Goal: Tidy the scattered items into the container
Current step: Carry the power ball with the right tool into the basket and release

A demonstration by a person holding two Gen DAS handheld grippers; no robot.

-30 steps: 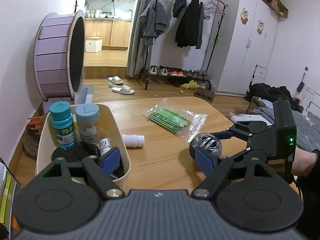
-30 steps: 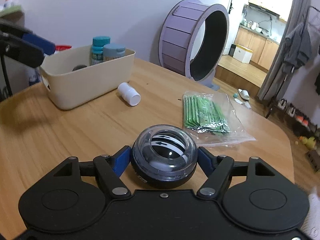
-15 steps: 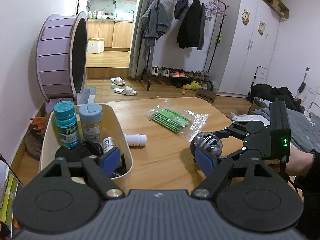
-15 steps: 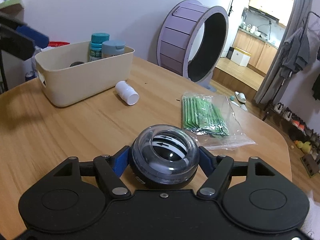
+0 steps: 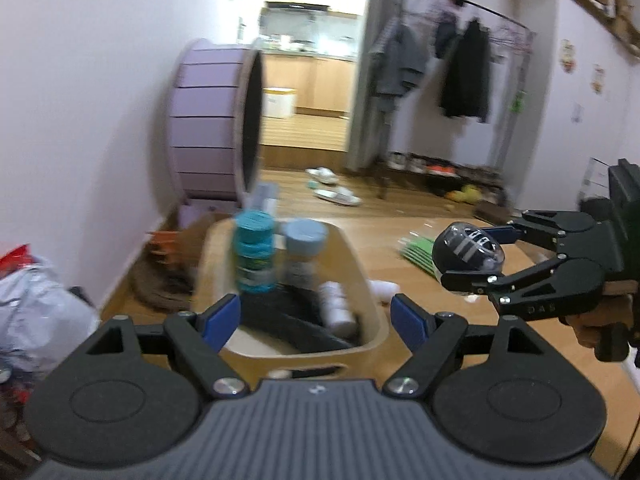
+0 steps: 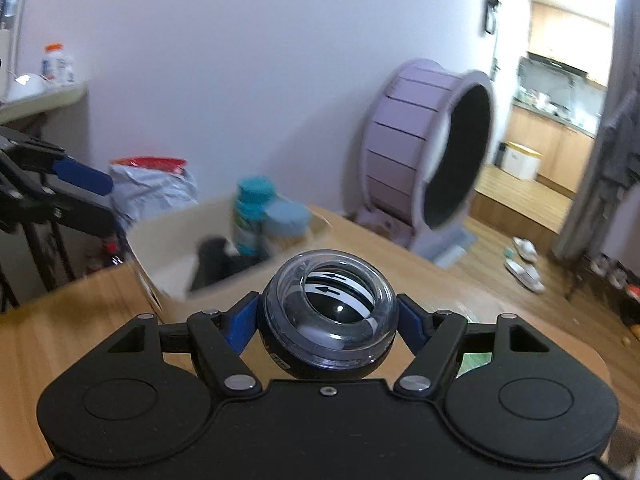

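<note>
My right gripper (image 6: 328, 320) is shut on a black gyro ball with a clear dome (image 6: 329, 320) and holds it in the air, just right of the beige bin (image 6: 168, 236). In the left wrist view the ball (image 5: 468, 254) and right gripper (image 5: 484, 256) hang right of the bin (image 5: 372, 312). The bin holds a teal-capped bottle (image 5: 254, 256), a blue-capped jar (image 5: 305, 252), a small white bottle (image 5: 338, 310) and a dark item. My left gripper (image 5: 316, 320) is open and empty over the bin's near end. A white bottle (image 5: 382, 290) and a green sachet pack (image 5: 418, 252) lie on the table.
The wooden table (image 6: 60, 320) carries the bin. A purple wheel (image 6: 432, 152) stands on the floor behind it. A plastic bag (image 5: 36, 296) sits left of the table. A shelf with bottles (image 6: 44, 92) is at far left.
My right gripper has lifted the gyro ball off the table and carried it toward the bin. My left gripper has shifted right, now centred over the bin.
</note>
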